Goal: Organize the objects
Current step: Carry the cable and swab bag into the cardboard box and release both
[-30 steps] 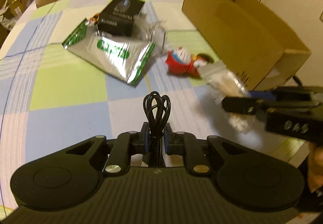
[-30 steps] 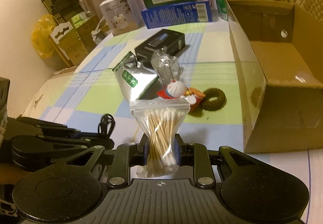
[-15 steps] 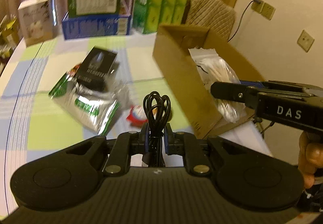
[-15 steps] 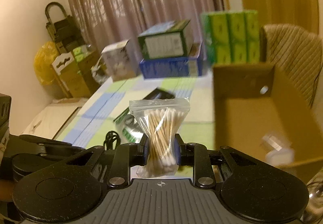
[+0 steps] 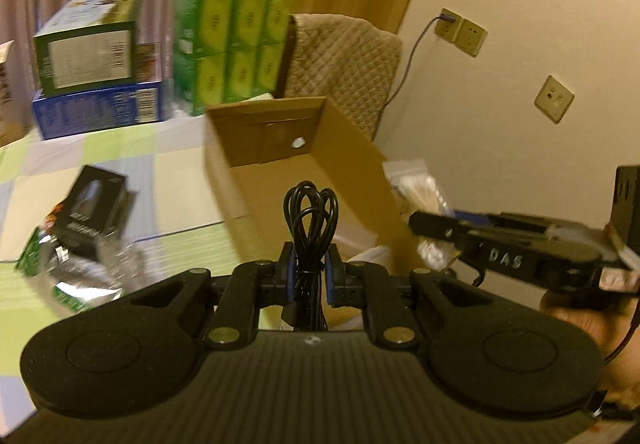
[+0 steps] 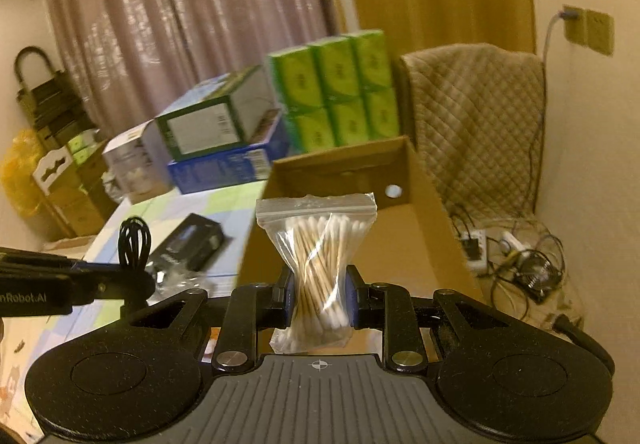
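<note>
- The left gripper is clamped on a coiled black cable; the loops stand upright above the fingers.
- The right gripper is pinched on a zip bag of swabs, squeezed at its waist, with the long axis upright and the seal at 12 o'clock.
- The open carton lies at about 12 o'clock from both grippers, mouth up. In the right wrist view the bag sits in front of the carton's cavity, so the right hand looks nearer to a drop; whether the bag is truly over the opening cannot be told.
- From the left gripper, the right one lies at 3 o'clock, beside the carton's right wall.
- On the checked cloth at 9 o'clock from the cable lie a black box and a foil pouch, both blurred.
- The carton floor is mostly hidden behind the held things; the cable's lower end is cut off by the gripper body.
</note>
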### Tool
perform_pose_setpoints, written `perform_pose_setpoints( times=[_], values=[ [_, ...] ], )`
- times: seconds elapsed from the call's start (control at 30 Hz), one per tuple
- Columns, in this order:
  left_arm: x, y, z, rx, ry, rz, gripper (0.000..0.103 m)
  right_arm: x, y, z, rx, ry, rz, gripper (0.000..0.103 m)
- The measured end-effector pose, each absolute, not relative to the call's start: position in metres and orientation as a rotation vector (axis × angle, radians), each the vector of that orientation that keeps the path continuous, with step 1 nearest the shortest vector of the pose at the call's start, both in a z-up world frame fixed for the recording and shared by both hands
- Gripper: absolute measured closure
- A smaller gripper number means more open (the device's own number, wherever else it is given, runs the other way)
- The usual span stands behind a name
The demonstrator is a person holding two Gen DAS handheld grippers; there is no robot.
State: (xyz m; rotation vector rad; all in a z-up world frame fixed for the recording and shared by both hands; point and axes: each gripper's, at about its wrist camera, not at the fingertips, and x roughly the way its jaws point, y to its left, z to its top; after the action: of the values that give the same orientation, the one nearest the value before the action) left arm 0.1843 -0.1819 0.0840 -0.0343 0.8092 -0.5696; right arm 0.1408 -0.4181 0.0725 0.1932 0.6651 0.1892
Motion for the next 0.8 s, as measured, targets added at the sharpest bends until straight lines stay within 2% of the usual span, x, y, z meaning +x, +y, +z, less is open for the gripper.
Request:
perform_pose_setpoints(
  times=[0.3,0.33,0.4,0.8],
  values=[
    [0.205,-0.224,0.065,-0.001,0.827,-0.595,0.092,0.15,-0.443,0.057,0.23,0.67,0.172,0.081],
    [0.206,-0.224,0.063,0.002,0.824,-0.584,0.086,0.15,-0.444,0.055,0.23,0.671,0.171,0.081],
    [0.208,-0.223,0.062,-0.01,0.821,-0.571,0.081,0.15,-0.444,0.054,0.231,0.673,0.169,0.081],
    [0.194,-0.187,0.071,-0.031,0.801,-0.504,0.078,0.147,-0.424,0.056,0.225,0.676,0.19,0.081]
  ],
)
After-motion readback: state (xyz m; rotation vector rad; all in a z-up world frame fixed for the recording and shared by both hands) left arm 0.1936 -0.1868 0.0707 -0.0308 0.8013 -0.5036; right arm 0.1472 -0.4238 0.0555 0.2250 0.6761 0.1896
